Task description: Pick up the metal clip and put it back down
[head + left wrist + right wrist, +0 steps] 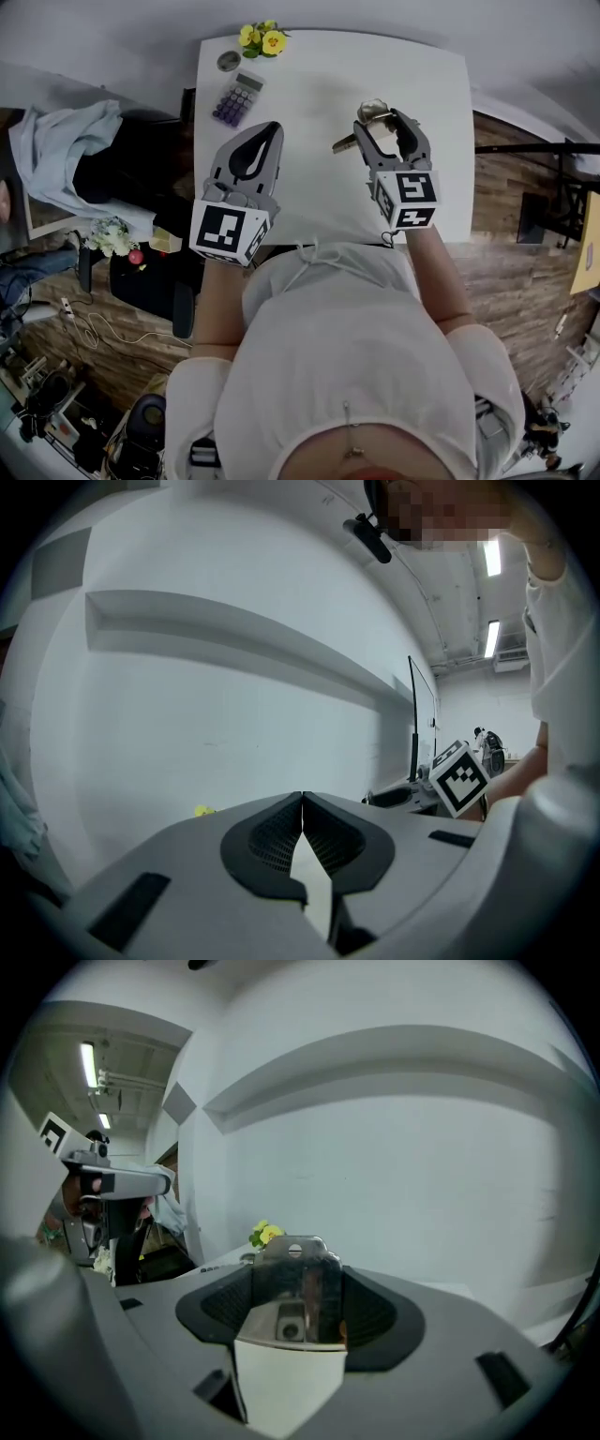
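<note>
Head view: over the table's (309,84) right half, your right gripper (382,124) holds the metal clip (371,113); your left gripper (267,136) hangs over its near edge.
Left gripper view: jaws pressed together, nothing between them.
Right gripper view: jaws partly apart, clamped on the clip.

No readable text anywhere. Calculator (236,97), far left on the table: key legends too small to make out. Left cube (229,231) and right cube (410,197): black-and-white square patterns only (codes, not letters or digits).
</note>
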`<state>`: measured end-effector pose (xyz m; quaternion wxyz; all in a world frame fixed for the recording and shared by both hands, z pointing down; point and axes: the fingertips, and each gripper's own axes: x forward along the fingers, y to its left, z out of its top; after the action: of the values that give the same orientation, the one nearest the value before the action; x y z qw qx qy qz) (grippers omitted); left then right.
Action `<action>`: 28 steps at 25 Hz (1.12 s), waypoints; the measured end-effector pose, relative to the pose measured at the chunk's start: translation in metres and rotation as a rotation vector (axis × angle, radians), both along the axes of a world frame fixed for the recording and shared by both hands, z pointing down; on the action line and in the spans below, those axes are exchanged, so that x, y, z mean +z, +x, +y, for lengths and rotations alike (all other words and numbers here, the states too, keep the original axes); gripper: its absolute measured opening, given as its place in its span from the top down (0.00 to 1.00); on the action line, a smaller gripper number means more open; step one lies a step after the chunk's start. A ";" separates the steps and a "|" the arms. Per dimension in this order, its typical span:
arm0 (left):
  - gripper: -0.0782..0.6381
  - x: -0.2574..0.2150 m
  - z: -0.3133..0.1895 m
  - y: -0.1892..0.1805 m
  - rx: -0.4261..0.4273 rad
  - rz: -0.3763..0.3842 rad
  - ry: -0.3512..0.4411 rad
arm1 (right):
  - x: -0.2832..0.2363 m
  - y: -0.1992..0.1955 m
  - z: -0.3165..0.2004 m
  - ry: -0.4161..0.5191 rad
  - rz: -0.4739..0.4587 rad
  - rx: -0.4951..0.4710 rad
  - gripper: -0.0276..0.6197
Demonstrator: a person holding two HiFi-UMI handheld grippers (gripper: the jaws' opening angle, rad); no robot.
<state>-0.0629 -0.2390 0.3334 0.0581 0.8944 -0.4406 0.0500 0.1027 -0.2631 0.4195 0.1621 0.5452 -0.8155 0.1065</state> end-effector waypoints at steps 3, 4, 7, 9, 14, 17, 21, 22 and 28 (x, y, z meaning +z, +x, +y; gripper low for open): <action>0.87 0.008 -0.003 0.001 0.001 0.004 -0.022 | 0.032 -0.007 -0.006 -0.075 0.010 -0.012 0.50; 0.87 0.011 -0.005 0.001 -0.001 0.004 -0.031 | 0.045 -0.009 -0.007 -0.102 0.015 -0.016 0.50; 0.87 0.024 -0.009 0.000 -0.008 0.005 -0.057 | 0.081 -0.013 -0.009 -0.183 0.031 -0.023 0.50; 0.87 0.034 -0.011 0.000 -0.015 0.002 -0.079 | 0.103 -0.012 -0.008 -0.232 0.040 -0.022 0.50; 0.87 0.058 -0.012 -0.002 -0.033 -0.011 -0.125 | 0.149 -0.008 -0.005 -0.343 0.041 0.001 0.50; 0.87 0.073 -0.011 -0.003 -0.040 -0.012 -0.153 | 0.168 -0.007 -0.002 -0.394 0.037 0.013 0.50; 0.87 0.088 -0.012 -0.004 -0.049 -0.003 -0.187 | 0.189 -0.006 0.004 -0.451 0.044 0.014 0.50; 0.87 0.091 -0.013 -0.004 -0.051 -0.001 -0.192 | 0.193 -0.006 0.006 -0.460 0.048 0.012 0.50; 0.87 0.103 -0.013 -0.004 -0.049 -0.004 -0.213 | 0.201 -0.012 0.009 -0.443 0.056 0.009 0.50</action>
<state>-0.0664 -0.2515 0.4360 0.1530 0.8720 -0.4548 0.0969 0.0908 -0.2538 0.6202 0.2998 0.5026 -0.7651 0.2685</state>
